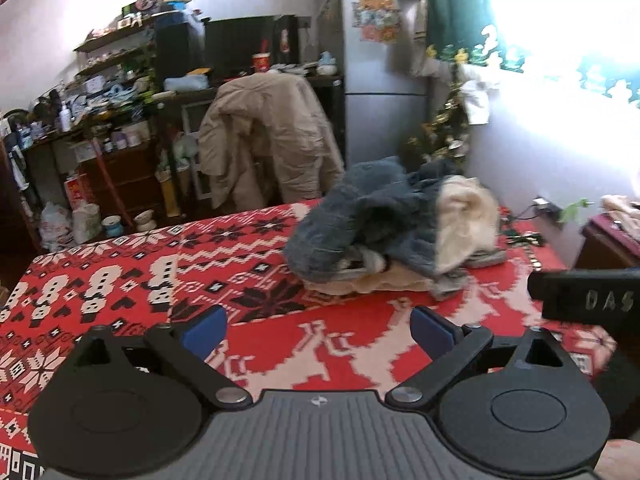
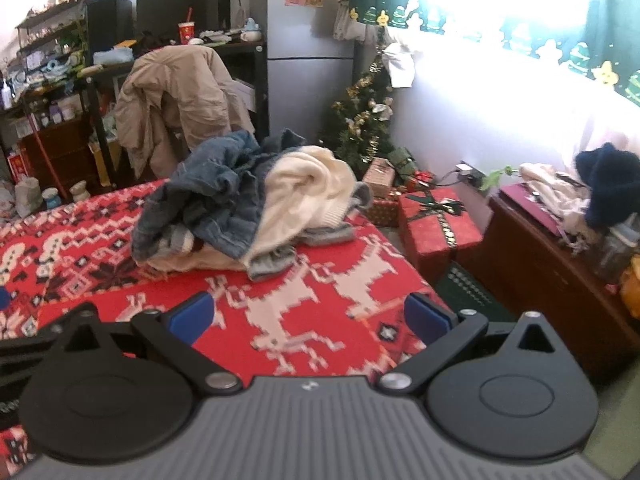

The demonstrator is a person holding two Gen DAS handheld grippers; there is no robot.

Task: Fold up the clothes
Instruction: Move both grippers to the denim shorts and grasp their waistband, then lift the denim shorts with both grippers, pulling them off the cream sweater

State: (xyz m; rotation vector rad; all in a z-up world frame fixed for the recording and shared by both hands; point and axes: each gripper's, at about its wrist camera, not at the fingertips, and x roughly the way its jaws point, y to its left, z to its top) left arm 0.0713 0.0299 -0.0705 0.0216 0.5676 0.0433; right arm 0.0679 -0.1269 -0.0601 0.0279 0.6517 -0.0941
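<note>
**Both tools wide, clothes heaped ahead**

My left tool (image 1: pixel 318 330) and right tool (image 2: pixel 310 316) hover with blue pads spread wide, holding nothing, above the red-and-white knitted-pattern counter cover (image 1: pixel 224 248). At the far right of the counter lies a crumpled heap: blue denim garment (image 2: pixel 216 188) touching cream knitted sweater (image 2: pixel 304 188).

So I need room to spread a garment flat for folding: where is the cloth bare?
Bare red patterned cloth lies between the clothes pile and both open grippers, left gripper, right gripper, and stretches left of the pile over the snowman rows. The far right corner is crowded by the pile.
</note>
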